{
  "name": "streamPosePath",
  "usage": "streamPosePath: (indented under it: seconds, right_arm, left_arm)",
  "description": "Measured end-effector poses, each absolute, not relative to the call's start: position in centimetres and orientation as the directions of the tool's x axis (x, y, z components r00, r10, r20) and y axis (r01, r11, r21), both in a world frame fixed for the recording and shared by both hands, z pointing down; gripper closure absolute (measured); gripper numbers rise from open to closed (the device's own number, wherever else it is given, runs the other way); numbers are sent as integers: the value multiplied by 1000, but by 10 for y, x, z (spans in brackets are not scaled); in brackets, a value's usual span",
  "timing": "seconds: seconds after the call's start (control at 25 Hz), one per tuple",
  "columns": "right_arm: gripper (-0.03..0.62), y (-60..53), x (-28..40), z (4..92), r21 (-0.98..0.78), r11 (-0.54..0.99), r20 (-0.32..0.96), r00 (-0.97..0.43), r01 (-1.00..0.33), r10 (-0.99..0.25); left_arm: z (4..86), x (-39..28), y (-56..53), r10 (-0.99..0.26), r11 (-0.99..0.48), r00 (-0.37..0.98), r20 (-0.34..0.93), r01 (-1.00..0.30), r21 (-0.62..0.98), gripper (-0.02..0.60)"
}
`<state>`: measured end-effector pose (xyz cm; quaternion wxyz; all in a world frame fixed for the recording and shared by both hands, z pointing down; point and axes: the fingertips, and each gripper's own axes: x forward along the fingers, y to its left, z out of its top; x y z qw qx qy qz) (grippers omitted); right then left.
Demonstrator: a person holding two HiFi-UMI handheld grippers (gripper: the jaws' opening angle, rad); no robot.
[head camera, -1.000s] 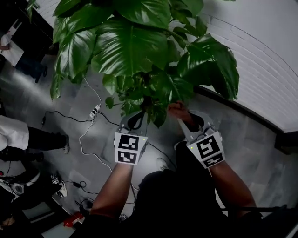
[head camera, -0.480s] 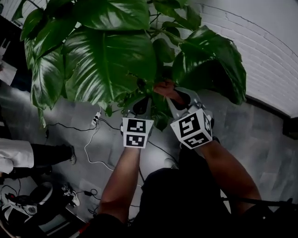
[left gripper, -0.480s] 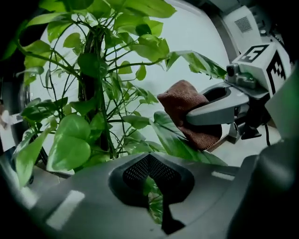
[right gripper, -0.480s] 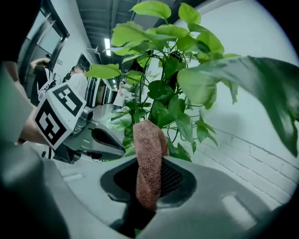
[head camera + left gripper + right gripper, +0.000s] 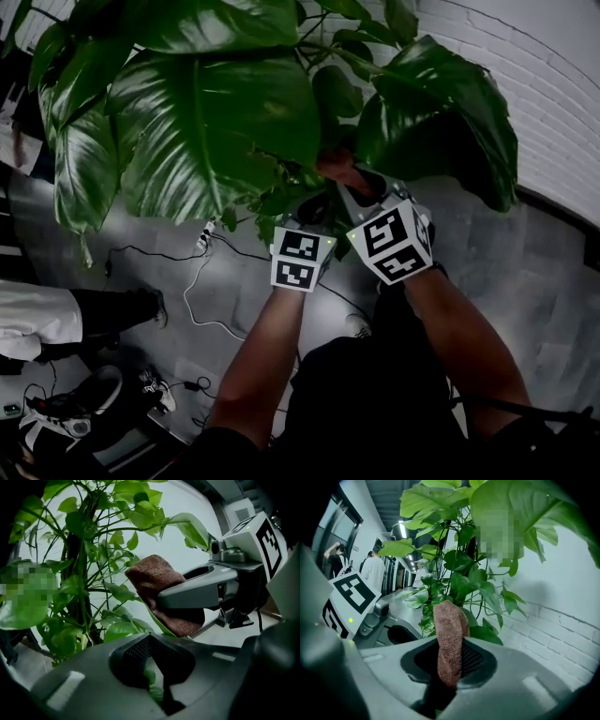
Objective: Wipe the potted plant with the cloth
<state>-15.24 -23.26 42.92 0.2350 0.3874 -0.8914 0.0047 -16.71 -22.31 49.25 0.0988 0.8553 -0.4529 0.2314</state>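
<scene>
The potted plant (image 5: 216, 112) fills the top of the head view with large glossy leaves. My right gripper (image 5: 361, 192) reaches up under them, shut on a brown cloth (image 5: 336, 167). In the right gripper view the cloth (image 5: 450, 639) stands up from between the jaws in front of the stems (image 5: 459, 573). My left gripper (image 5: 309, 217) sits close beside it on the left, its jaws closed on a small green leaf (image 5: 153, 686). The left gripper view shows the right gripper (image 5: 206, 592) pressing the cloth (image 5: 152, 576) against a long leaf.
Grey tiled floor lies below, with white and black cables (image 5: 197, 281) and a power strip (image 5: 204, 236). A white brick wall (image 5: 534, 94) runs along the right. A person's sleeve and leg (image 5: 56, 314) are at the left, and more people (image 5: 372, 573) stand far off.
Both grippers have risen into the foliage. The left one has slid right until it sits next to the right one. The cloth now lies deeper under the leaves.
</scene>
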Motion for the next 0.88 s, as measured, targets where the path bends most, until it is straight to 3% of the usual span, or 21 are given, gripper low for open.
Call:
streamPosePath:
  seconds: [0.88]
  right_arm:
    - [530,-170,-161,432,30,798,353,-741,-602,-572]
  left_arm:
    - [487,-171,-221,-753,-556,441,489,-823,-113,565]
